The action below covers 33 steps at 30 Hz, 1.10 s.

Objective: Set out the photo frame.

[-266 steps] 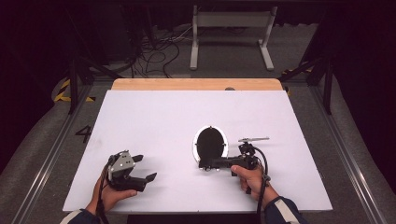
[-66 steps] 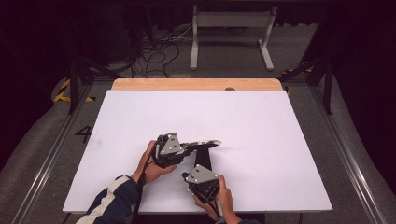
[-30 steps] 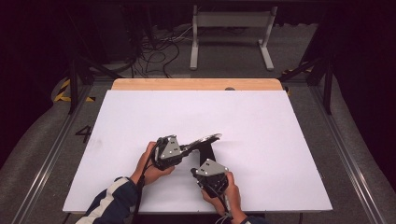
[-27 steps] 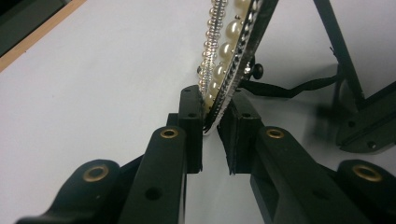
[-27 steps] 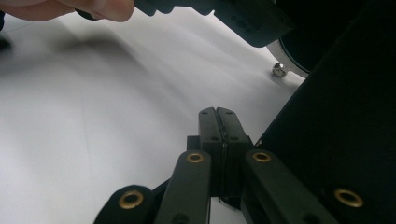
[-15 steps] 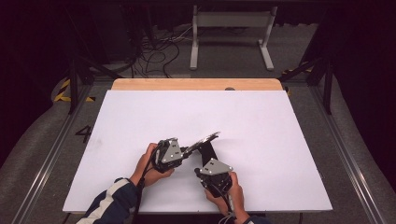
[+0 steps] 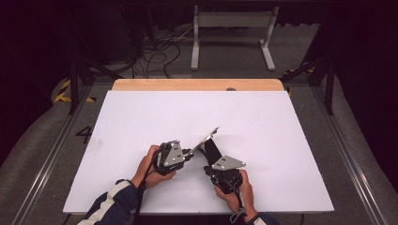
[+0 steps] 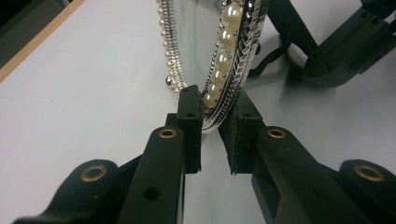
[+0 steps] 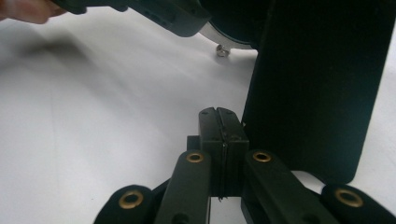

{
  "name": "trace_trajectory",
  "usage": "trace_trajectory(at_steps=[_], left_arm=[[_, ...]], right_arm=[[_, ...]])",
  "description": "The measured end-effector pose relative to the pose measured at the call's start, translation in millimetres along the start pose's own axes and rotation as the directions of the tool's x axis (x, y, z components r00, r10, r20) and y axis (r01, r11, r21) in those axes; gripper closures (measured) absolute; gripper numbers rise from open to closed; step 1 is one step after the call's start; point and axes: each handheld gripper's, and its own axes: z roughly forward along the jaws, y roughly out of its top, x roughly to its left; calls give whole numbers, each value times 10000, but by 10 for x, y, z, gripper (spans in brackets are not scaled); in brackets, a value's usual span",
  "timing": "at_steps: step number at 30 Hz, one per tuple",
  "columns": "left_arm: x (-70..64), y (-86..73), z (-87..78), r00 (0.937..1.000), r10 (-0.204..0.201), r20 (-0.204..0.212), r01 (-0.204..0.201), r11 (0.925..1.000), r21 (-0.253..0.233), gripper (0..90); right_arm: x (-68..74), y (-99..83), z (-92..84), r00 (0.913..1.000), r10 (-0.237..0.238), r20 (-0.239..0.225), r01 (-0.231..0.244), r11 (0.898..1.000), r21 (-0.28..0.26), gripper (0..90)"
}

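An oval mirror (image 7: 207,137) with a silver, pearl-studded frame (image 8: 224,70) is tipped up off the white table, far edge raised. My left gripper (image 7: 191,152) is shut on the frame's near rim; its pads pinch the pearl edge in the left gripper view (image 8: 215,116). The mirror's black flat stand (image 7: 212,151) hangs under it and reaches down to the table. My right gripper (image 7: 210,168) sits just in front of that stand with its jaws shut on nothing. In the right gripper view (image 9: 224,114) the black stand (image 9: 317,84) rises just to the right of the tips.
The white tabletop (image 7: 141,117) has a wooden strip (image 7: 197,85) along its far edge. Beyond it are a dark floor with cables (image 7: 155,47) and a grey metal frame (image 7: 232,28). Both hands work near the table's front middle.
My right gripper has shifted a little to the right and away from me, still shut. The left gripper keeps hold of the tilted mirror in about the same place.
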Motion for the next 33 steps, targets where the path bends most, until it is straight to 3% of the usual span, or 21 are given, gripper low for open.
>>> trace_trajectory(at_steps=[9,12,15,21,24,26,28,33], left_arm=[[34,-24,6,9994,-293,190,297,9993,-237,780],[36,-51,49,9998,-159,108,159,9999,20,743],[50,-74,81,9990,-397,197,397,9992,11,703],[71,-74,32,9974,-626,359,644,9967,-499,621],[78,-67,-12,9962,-714,489,754,9936,-839,632],[62,-55,-22,9962,-664,566,714,9932,-918,698],[48,-40,-31,9980,-516,372,547,9947,-868,756],[24,-23,-54,9990,-334,296,355,9967,-733,773]], right_arm=[[9,30,-37,9998,-75,-165,71,9996,-270,900],[59,44,-17,9995,-162,-274,153,9993,-341,900],[111,41,40,9991,-300,-289,295,9994,-184,900],[53,12,64,9999,-164,1,164,9999,-30,900],[36,6,59,9999,-123,-36,123,9999,-40,900],[43,4,59,9999,-167,5,167,9999,26,900],[36,1,55,9999,-157,5,157,9999,48,900],[8,-4,49,9999,-125,78,124,9999,75,900]])
